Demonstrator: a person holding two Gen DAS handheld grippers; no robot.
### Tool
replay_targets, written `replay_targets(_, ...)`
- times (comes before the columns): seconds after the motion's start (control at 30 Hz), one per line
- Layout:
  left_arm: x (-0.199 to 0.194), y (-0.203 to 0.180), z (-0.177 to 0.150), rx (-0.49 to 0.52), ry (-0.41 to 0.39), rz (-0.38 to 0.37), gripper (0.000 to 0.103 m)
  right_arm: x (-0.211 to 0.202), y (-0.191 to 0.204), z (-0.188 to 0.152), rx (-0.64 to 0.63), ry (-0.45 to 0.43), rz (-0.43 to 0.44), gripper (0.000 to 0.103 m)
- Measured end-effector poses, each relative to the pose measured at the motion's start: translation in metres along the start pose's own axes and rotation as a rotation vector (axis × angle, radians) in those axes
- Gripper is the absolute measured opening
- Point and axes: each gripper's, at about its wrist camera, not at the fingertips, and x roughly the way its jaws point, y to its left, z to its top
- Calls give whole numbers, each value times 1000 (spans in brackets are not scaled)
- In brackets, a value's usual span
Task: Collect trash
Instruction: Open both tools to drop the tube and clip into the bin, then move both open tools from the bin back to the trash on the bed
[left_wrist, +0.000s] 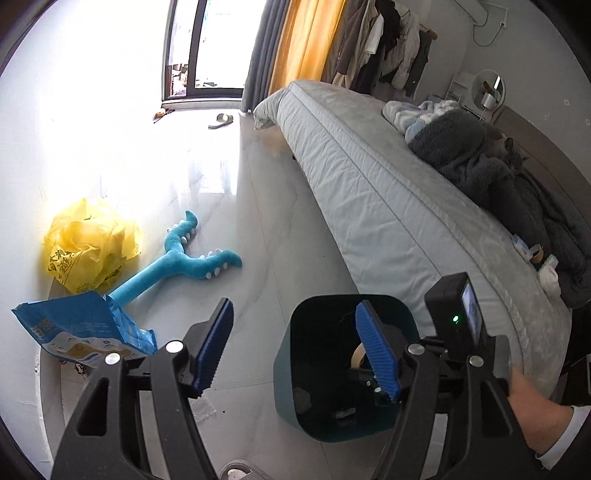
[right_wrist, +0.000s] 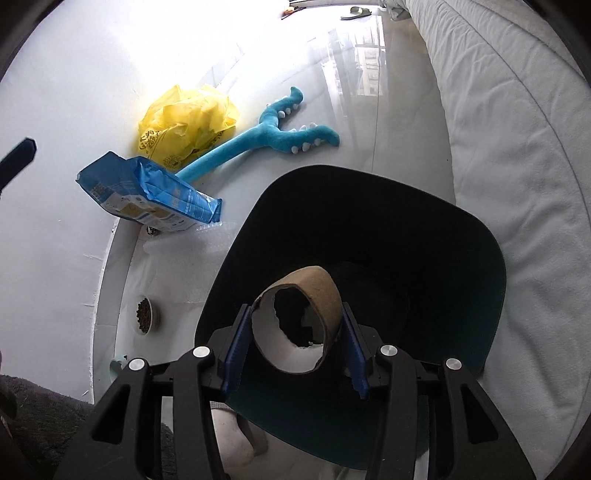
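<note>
glossy grey floor (left_wrist: 258, 206) beside bed (left_wrist: 369, 192) | left fingers (left_wrist: 212, 347) spread | right fingers (right_wrist: 354, 350) pinching cardboard roll (right_wrist: 299, 328)

Your right gripper (right_wrist: 297, 345) hangs over the bin (right_wrist: 491, 273), a cardboard roll (right_wrist: 306, 317) between its fingers (right_wrist: 236, 347). The bed (right_wrist: 517, 147) runs along the bin's 3 o'clock side. At the bin's 10 o'clock lies the food bag (right_wrist: 147, 192) on the floor (right_wrist: 369, 92); the plush toy (right_wrist: 273, 136) and plastic bag (right_wrist: 184, 122) lie beyond it toward 11. A bowl (right_wrist: 144, 314) sits at 9.
</note>
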Motion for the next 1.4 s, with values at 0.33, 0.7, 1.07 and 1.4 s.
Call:
replay_targets(0.33,-20,-23,15,58,-118,2,72,-20,-10,0,27,-37,-2,70)
replay_targets(0.7,-25,-58,28,81,-186,-10,75,-63,-26,-1,41,-113,27,71)
replay_targets(1.07,-28,-93,40,102,-222,-37,80,-133,-45,-8,15,-305,48,72)
replay_targets(1.4,-18,-135,47,132,-220,-83,82,-186,-79,-25,1,-426,-13,74)
